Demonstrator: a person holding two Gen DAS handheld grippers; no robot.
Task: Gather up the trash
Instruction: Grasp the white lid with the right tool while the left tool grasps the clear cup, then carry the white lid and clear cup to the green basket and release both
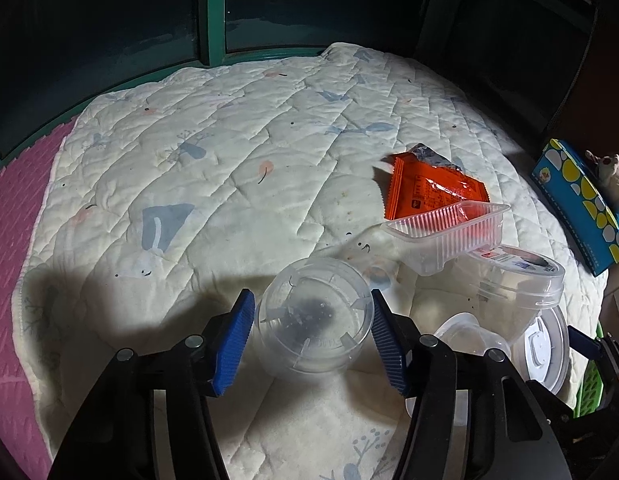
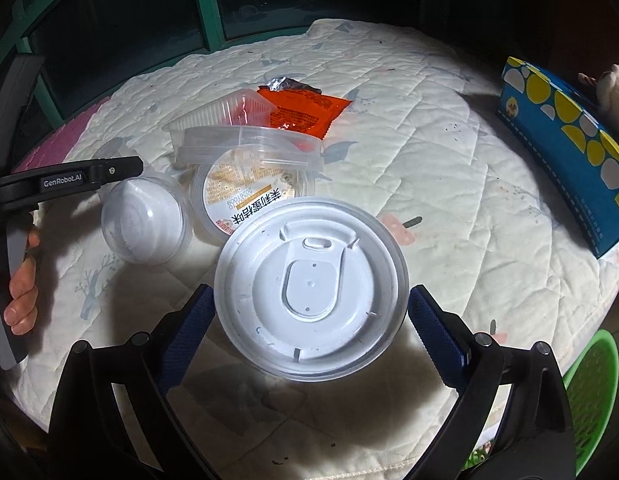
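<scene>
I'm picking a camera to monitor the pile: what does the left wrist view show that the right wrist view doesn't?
Only the left wrist view shows the left gripper head-on, its pads flanking the clear cup, apparently not pressing.

Only the right wrist view shows the right gripper open around the white lid, and a hand.

Both show the orange wrapper, ribbed tray, blue box and quilt.

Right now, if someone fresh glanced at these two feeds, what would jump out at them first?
Probably the orange snack wrapper, the one vivid thing on the pale quilt, lying behind a clear ribbed tray. Next, the big white cup lid filling the right wrist view between the right gripper fingers, and the clear round cup between the left gripper pads. A blue-and-yellow box sits at the quilt's right edge.
</scene>
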